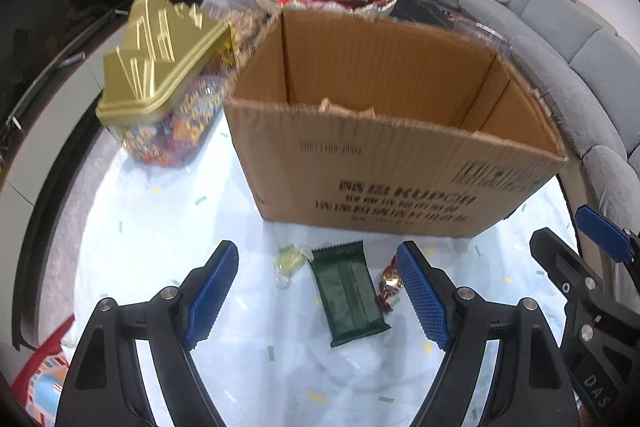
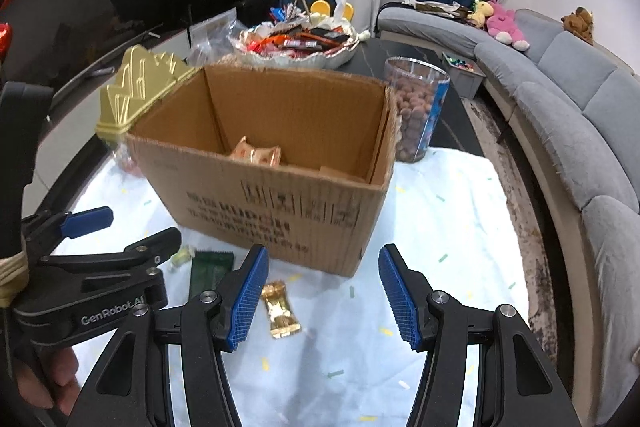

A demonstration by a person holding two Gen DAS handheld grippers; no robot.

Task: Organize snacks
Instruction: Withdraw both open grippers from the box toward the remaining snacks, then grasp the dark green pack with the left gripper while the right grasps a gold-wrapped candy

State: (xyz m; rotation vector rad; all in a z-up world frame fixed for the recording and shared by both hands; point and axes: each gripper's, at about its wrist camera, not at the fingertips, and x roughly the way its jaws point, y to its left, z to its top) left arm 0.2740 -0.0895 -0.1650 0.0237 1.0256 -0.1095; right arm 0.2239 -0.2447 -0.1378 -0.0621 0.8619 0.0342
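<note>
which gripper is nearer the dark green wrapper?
Left. The left gripper is open with the dark green wrapper lying between its fingers. The right gripper is open off to the wrapper's right, past the gold candy.
</note>
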